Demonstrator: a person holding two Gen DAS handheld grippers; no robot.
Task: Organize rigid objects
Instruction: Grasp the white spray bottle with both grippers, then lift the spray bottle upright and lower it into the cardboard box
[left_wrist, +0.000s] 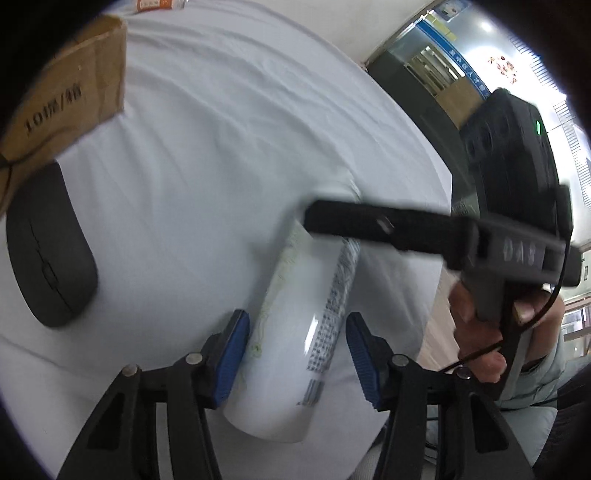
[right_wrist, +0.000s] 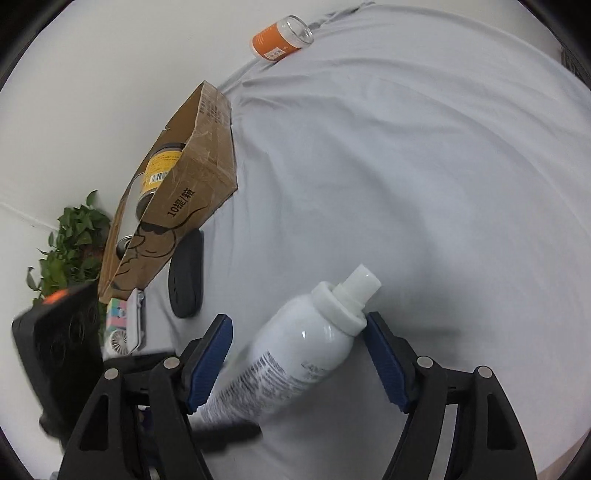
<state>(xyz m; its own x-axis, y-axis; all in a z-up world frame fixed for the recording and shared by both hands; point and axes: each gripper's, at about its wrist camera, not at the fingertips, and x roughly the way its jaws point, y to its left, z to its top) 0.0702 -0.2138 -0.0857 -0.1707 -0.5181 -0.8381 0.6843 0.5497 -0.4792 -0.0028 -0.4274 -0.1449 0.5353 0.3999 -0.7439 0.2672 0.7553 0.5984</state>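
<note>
A white spray bottle (left_wrist: 295, 332) lies between the blue pads of my left gripper (left_wrist: 295, 354); the jaws are open, the left pad close against it, the right pad apart. The bottle (right_wrist: 295, 354) also lies between my right gripper's (right_wrist: 299, 354) open jaws, its nozzle end touching the right pad. The right gripper's finger (left_wrist: 369, 221) reaches over the bottle's far end in the left wrist view. A dark computer mouse (left_wrist: 48, 247) lies on the white sheet beside a cardboard box (right_wrist: 184, 192) holding a yellow can (right_wrist: 159, 173).
An orange-labelled jar (right_wrist: 282, 37) lies at the far edge of the sheet. A small colourful fan box (right_wrist: 123, 325) sits by the mouse (right_wrist: 186, 273). A green plant (right_wrist: 70, 243) stands at left. The table edge (left_wrist: 424, 155) runs along the right.
</note>
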